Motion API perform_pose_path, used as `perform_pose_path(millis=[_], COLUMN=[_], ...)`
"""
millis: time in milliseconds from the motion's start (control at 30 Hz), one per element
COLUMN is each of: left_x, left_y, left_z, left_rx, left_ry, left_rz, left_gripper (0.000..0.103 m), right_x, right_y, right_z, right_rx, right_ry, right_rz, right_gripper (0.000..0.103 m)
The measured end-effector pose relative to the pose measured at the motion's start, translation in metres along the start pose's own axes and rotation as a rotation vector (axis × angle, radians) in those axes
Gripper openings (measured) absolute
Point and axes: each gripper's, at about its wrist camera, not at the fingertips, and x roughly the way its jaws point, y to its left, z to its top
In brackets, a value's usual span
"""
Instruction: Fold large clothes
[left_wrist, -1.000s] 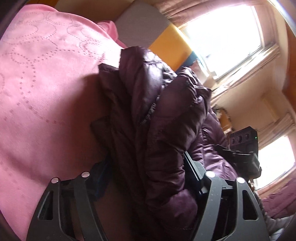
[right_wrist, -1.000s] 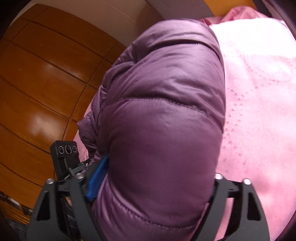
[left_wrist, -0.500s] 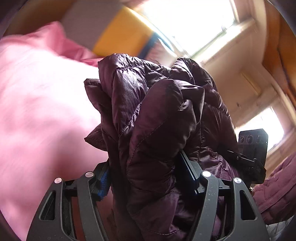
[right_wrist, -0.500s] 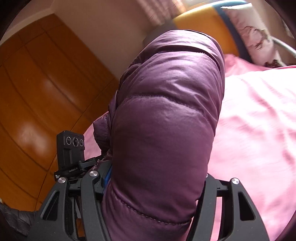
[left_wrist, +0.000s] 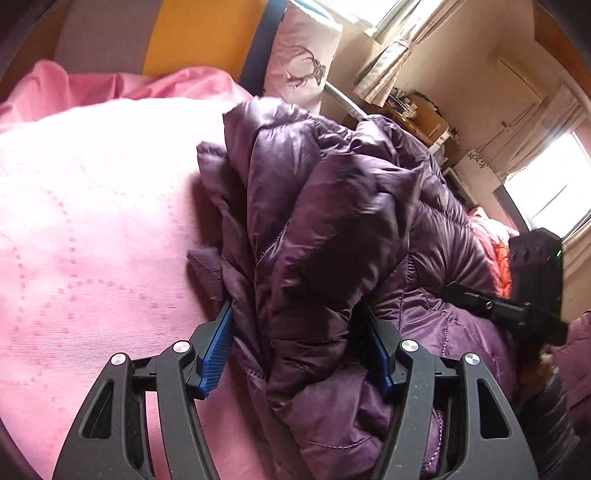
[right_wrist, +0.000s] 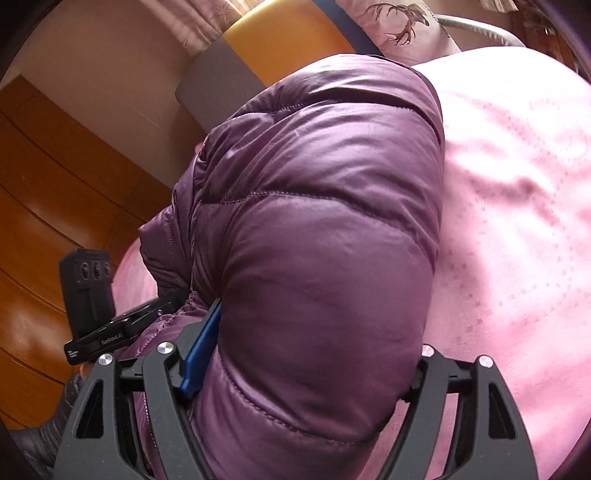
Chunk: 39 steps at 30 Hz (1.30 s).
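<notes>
Both grippers, L (left_wrist: 299, 339) & R (right_wrist: 310, 354), clamp purple puffer jacket (left_wrist: 332, 229) over pink bedspread (left_wrist: 92, 229). I'd lower both level, edges aligned.

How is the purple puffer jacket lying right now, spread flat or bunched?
Bunched: the purple puffer jacket bulges in thick folds, clamped in both the left tongs and right tongs.

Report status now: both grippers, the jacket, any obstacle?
Left gripper, right gripper: both shut on purple jacket. Jacket bunched over pink bedspread. No obstacle seen.
</notes>
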Motion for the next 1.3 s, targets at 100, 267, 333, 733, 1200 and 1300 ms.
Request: perform_pose_path(millis=[100, 267, 333, 733, 1200, 1300], left_x=[-0.009, -0.021, -0.018, -0.018, 0.007, 0.006], left_y=[-0.017, -0.007, -0.004, -0.012, 0.013, 0.006], left_z=[-0.004, -0.004, -0.001, -0.007, -0.015, -0.016], left_rx=[0.003, -0.031, -0.044, -0.039, -0.098, -0.083], left_ry=[-0.047, -0.084, -0.08, -0.074, -0.046, -0.056], left_rz=[0.06, 0.075, 0.058, 0.041, 0.082, 0.113], left_gripper=[0.062, 0.068, 0.07, 0.072, 0.073, 0.073], right_x=[0.0, 0.009, 0.006, -0.029, 0.156, 0.152], right_y=[0.027, 0.044, 0.03, 0.09, 0.089, 0.08], right_z=[0.015, 0.017, 0.009, 0.052, 0.064, 0.065], right_rx=[-0.03, -0.008, 0.055, -0.111, -0.285, -0.269], right_ry=[0.016, 0.045, 0.05, -0.243, -0.064, -0.074], right_rz=[-0.08, -0.119, -0.103, -0.361, -0.572, -0.537], right_gripper=[0.079, 0.096, 0.099, 0.101, 0.101, 0.101])
